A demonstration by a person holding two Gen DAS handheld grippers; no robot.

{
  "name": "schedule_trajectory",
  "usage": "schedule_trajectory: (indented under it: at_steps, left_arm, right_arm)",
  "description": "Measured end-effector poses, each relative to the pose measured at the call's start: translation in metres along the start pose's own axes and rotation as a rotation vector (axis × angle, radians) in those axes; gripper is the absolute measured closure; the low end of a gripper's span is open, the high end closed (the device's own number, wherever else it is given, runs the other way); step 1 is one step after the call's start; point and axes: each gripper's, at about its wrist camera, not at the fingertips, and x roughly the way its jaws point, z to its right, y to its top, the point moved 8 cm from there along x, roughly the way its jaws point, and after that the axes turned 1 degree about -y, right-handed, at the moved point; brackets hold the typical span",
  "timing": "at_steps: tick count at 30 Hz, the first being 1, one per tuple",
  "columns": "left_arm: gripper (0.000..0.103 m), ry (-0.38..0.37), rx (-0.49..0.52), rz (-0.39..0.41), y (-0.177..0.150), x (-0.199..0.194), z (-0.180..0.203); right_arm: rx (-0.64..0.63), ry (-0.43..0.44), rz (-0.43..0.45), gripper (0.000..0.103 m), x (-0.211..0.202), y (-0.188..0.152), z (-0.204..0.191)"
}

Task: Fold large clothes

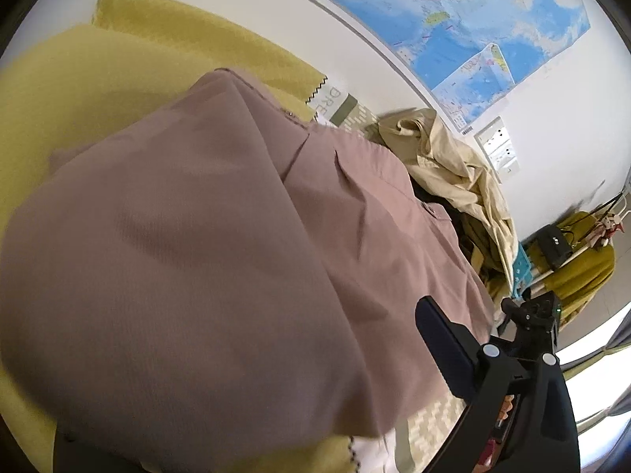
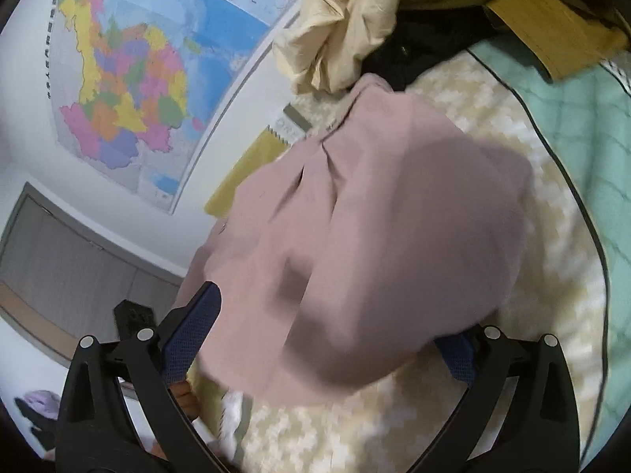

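Note:
A large dusty-pink garment [image 1: 197, 236] lies spread over a yellow-green blanket [image 1: 98, 90] and a cream patterned bedspread [image 2: 544, 283]. In the left wrist view it fills most of the frame. My left gripper [image 1: 252, 339] stands wide open. Its right finger [image 1: 441, 343] rests beside the cloth's edge, and the cloth hides its other finger. My right gripper [image 2: 327, 315] is also open, and the blurred pink garment [image 2: 374, 216] lies across the gap between its blue pads [image 2: 189, 335]. Neither pad presses on the cloth. The right gripper's body [image 1: 532, 311] shows just right of the left gripper.
A heap of cream clothes [image 2: 347, 19] with dark and mustard garments lies at the bed's far end. A teal quilt [image 2: 583, 138] borders the bedspread on the right. A wall with a large map [image 1: 473, 19] runs along the bed. A rack [image 1: 560, 252] stands beyond.

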Motion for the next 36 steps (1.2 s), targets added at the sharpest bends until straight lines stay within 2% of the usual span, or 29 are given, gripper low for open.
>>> schedule_trajectory:
  at_steps: [2, 6, 7, 8, 9, 11, 12, 16, 18, 20, 23, 27, 31, 36]
  left_arm:
    - [0.007, 0.018, 0.001, 0.010, 0.006, 0.006, 0.000]
    - [0.008, 0.050, 0.025, 0.030, 0.014, 0.014, 0.001]
    - [0.009, 0.062, 0.027, 0.032, 0.016, 0.015, 0.000]
    - [0.014, 0.077, 0.028, 0.036, 0.017, 0.016, 0.000]
    - [0.020, 0.092, 0.031, 0.036, 0.018, 0.016, -0.003]
    - [0.021, 0.093, 0.032, 0.033, 0.019, 0.015, -0.005]
    - [0.021, 0.087, 0.029, 0.034, 0.019, 0.015, -0.006]
    - [0.011, 0.076, 0.044, 0.041, 0.019, 0.019, -0.002]
    - [0.007, 0.086, 0.051, 0.045, 0.021, 0.022, 0.000]
    - [0.007, 0.103, 0.055, 0.050, 0.023, 0.024, 0.001]
    - [0.008, 0.101, 0.047, 0.044, 0.024, 0.024, -0.001]
    - [0.009, 0.076, 0.037, 0.041, 0.025, 0.021, -0.003]
    - [0.008, 0.084, 0.055, 0.041, 0.023, 0.021, -0.001]
    - [0.008, 0.082, 0.051, 0.041, 0.024, 0.020, -0.002]
  right_arm:
    - [-0.014, -0.013, 0.006, 0.005, 0.009, 0.004, -0.003]
    - [0.000, 0.002, 0.084, 0.005, 0.017, 0.019, -0.004]
    - [0.000, -0.005, 0.091, 0.008, 0.017, 0.020, -0.003]
    - [0.011, -0.039, 0.103, 0.015, 0.017, 0.021, 0.001]
    - [0.032, -0.058, 0.112, 0.016, 0.014, 0.021, 0.005]
    - [0.039, -0.087, 0.098, 0.019, 0.010, 0.016, 0.009]
    - [0.033, -0.124, 0.093, 0.018, 0.005, 0.011, 0.012]
    - [0.052, -0.129, 0.102, 0.015, -0.006, 0.007, 0.018]
    - [0.032, -0.140, 0.096, 0.009, 0.001, 0.010, 0.015]
    - [-0.007, -0.145, 0.095, 0.005, 0.014, 0.014, 0.008]
    - [-0.047, -0.198, 0.090, 0.005, 0.029, 0.015, 0.001]
    - [-0.006, -0.179, 0.076, 0.008, 0.009, 0.008, 0.005]
    - [0.068, -0.215, 0.134, 0.011, -0.031, 0.003, 0.032]
    - [0.004, -0.240, 0.087, 0.005, -0.014, 0.013, 0.036]
